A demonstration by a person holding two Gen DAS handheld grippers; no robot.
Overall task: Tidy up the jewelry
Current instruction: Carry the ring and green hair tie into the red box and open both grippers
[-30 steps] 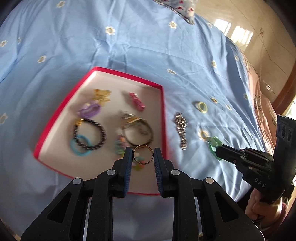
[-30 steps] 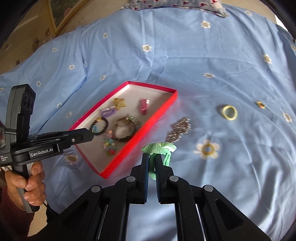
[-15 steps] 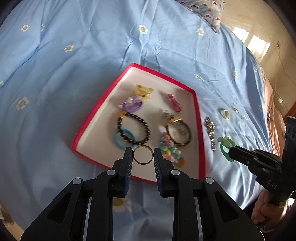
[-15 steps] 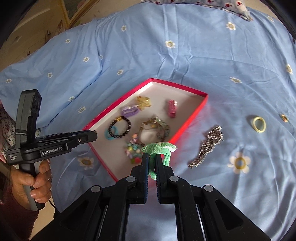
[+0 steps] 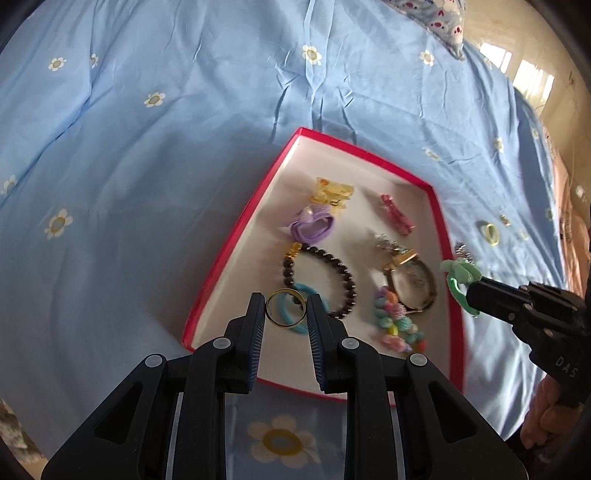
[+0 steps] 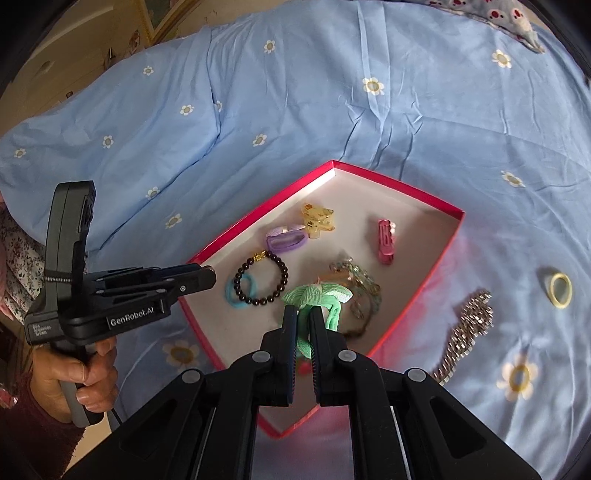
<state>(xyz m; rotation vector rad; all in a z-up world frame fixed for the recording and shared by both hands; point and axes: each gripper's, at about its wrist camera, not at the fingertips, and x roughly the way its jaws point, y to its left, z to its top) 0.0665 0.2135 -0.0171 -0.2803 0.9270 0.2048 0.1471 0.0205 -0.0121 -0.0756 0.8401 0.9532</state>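
A red-rimmed box (image 5: 236, 236) with a white floor lies on the blue bedsheet; it also shows in the right wrist view (image 6: 443, 254). It holds a black bead bracelet (image 5: 343, 273), a blue hair tie, a purple tie (image 5: 312, 225), a yellow clip, a pink clip (image 5: 397, 214), a watch and a pastel bead bracelet. My left gripper (image 5: 286, 308) is shut on a gold ring (image 5: 277, 320) above the box's near left corner. My right gripper (image 6: 303, 321) is shut on a green hair tie (image 6: 317, 295) above the box's near side.
On the sheet right of the box lie a silver chain bracelet (image 6: 469, 328) and a yellow ring (image 6: 560, 290). A patterned pillow (image 6: 509, 14) lies at the far end of the bed. Floor shows beyond the bed's edges.
Both grippers have moved left, each still holding its item. The left one with the ring now hangs over the box's near left corner. The right one with the green tie has moved over the box.
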